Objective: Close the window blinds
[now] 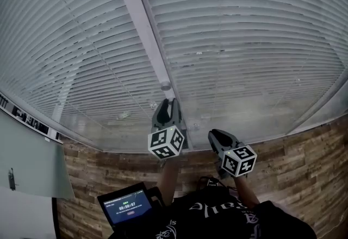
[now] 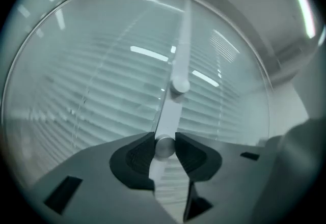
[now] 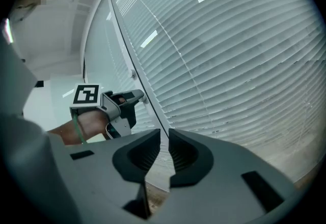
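Left tongs (image 2: 164, 141) grip knob (image 2: 164, 148) on mullion (image 2: 170, 112), blinds (image 2: 102, 98) flanking.

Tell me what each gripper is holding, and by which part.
The left gripper grips the blind wand by the round knob at its end. The right gripper holds nothing.

The left gripper (image 1: 167, 105) points up along the white mullion (image 1: 142, 26) between two slatted window blinds (image 1: 244, 42), just below a round knob (image 1: 166, 86) — the right gripper (image 1: 216, 136) hangs lower, beside it, above a wood-plank wall (image 1: 304, 156).
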Demonstrator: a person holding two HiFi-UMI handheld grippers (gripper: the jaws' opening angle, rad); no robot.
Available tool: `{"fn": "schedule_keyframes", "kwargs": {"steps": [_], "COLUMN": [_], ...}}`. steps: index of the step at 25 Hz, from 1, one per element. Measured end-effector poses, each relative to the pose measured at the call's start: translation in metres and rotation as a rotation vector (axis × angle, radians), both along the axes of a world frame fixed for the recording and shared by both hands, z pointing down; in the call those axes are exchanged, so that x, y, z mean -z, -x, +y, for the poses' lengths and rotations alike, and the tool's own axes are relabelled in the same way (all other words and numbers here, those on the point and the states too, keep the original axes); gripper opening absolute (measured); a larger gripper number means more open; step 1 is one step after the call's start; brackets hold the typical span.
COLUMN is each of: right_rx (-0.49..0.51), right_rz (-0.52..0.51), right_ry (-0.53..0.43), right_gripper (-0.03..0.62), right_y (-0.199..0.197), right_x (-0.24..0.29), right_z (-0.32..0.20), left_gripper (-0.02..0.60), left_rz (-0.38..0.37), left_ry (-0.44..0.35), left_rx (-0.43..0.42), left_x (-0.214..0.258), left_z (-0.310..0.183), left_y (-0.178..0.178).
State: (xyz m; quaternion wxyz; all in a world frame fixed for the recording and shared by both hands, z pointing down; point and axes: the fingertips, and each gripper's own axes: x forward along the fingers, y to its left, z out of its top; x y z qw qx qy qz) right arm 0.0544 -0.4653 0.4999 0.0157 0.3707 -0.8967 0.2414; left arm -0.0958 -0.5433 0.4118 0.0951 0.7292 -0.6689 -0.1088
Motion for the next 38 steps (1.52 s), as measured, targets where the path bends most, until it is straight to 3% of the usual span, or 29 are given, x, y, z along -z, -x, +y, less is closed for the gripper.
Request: {"fn": "schedule_keyframes", "kwargs": {"steps": [2,3,4,13,14,15,17,20,28,33,38], "right_rx": [-0.004,-0.009,-0.014,-0.041,-0.042,-0.043,-0.05,-0.07,-0.165,-0.181,-0.172], "right_rz": [0.001,0.003,0.005,0.01,0.012,0.014,0.011,-0.003,0.011,0.038,0.021], "right_ry": [0.0,0.0,0.0,-0.045,-0.048,-0.049,-0.049,-0.049,-0.054,-0.048,-0.07], "right_gripper": [0.06,0.06,0.06,0.061,0.061,0.06,0.061,0.06,0.06,0.06,0.06], "right_y": [0.0,0.0,-0.001,0.003,0.008,0.014,0.027,0.048,0.074,0.067,0.047], "right_x": [0.001,0.001,0.001,0.006,0.007,0.008,0.008,0.008,0.003,0.0,0.011], "right_z": [0.001,0.001,0.001,0.026,0.031,0.037,0.054,0.085,0.192,0.257,0.303], "left_gripper": [0.127,0.127,0.127,0.123,0.106,0.044,0.007,0.006,0.005,0.005,0.005], "left_rz": [0.294,0.376,0.392,-0.068,-0.118,-0.158,-0.209,-0.219,-0.132,0.023,-0.02], "left_ry": [0.003,0.003,0.004,0.028,0.041,0.054,0.078,0.114,0.168,0.188,0.164], "left_rx": [0.007,0.001,-0.011,-0.248,-0.285,-0.32,-0.382,-0.455,-0.638,-0.637,-0.642], "left_x": [-0.002,-0.004,-0.004,-0.03,-0.038,-0.047,-0.063,-0.081,-0.109,-0.113,-0.101], "left_z": [-0.001,-0.003,-0.004,0.035,0.046,0.058,0.087,0.136,0.263,0.319,0.372], "left_y": [0.01,0.012,0.012,-0.019,-0.021,-0.021,-0.017,-0.006,0.008,0.005,-0.016]}}
